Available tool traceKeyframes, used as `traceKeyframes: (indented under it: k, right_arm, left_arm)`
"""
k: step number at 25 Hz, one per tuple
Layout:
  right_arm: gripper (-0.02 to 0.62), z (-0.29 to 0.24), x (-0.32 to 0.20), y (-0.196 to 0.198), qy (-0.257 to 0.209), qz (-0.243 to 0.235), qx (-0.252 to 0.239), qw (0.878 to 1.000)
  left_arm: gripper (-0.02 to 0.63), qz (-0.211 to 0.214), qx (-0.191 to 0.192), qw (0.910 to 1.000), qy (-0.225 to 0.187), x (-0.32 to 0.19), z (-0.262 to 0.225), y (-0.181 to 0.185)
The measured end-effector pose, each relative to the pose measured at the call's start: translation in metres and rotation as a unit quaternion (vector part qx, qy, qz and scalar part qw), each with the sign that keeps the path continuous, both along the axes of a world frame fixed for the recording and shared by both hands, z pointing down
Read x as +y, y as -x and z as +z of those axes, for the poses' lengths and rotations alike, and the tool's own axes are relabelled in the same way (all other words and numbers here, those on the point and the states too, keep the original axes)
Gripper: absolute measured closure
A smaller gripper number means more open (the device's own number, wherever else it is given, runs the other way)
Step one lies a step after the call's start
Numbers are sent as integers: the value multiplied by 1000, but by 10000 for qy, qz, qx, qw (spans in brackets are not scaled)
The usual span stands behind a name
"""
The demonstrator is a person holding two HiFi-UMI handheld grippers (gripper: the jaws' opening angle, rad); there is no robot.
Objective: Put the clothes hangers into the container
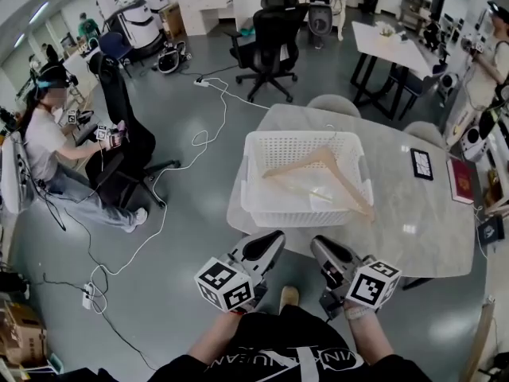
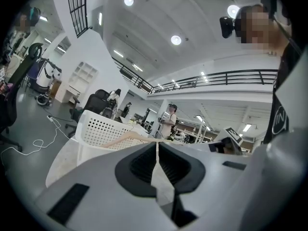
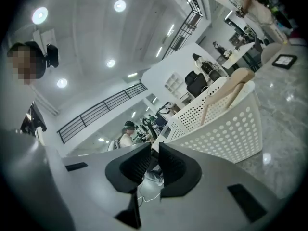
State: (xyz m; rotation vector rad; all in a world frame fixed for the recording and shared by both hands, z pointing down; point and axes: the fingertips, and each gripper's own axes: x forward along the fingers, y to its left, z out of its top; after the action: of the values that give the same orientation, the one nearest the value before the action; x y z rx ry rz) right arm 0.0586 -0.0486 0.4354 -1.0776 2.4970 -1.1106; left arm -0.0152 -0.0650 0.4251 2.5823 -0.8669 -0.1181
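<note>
The hanger (image 1: 318, 164) lies slantwise in the basket (image 1: 253, 209), one end on its near rim. The left gripper (image 1: 273, 241) and right gripper (image 1: 320, 247) hover before the basket, jaws together, empty. A good finish probably means gently pushing that end inside.

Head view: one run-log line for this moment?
left gripper: shut, empty | right gripper: shut, empty | wooden hanger: in white basket, one end over rim | grippers: short of table

A marble worktop (image 1: 413, 213) carries a black tablet (image 1: 421, 164) and a red booklet (image 1: 460, 180) beside it. A black office chair (image 1: 266, 34) stands beyond; white cable (image 1: 208, 136) trails over the floor (image 1: 175, 102).
</note>
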Motion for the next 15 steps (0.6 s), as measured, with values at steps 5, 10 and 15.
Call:
traceKeyframes:
  k: [5,10,15]
  right_arm:
    - [528,-1,16,13,-236,265,446,9984]
    - [528,3,33,17,-344,495,861,9945]
    - [529,5,52,23,-315,616,895,9936]
  left_arm:
    - [584,-1,1,10000,-40,16,1,12]
    - [584,96,-57,9999,-95,33,3,13]
    - [584,212,-30,9997,-91,49,4,14]
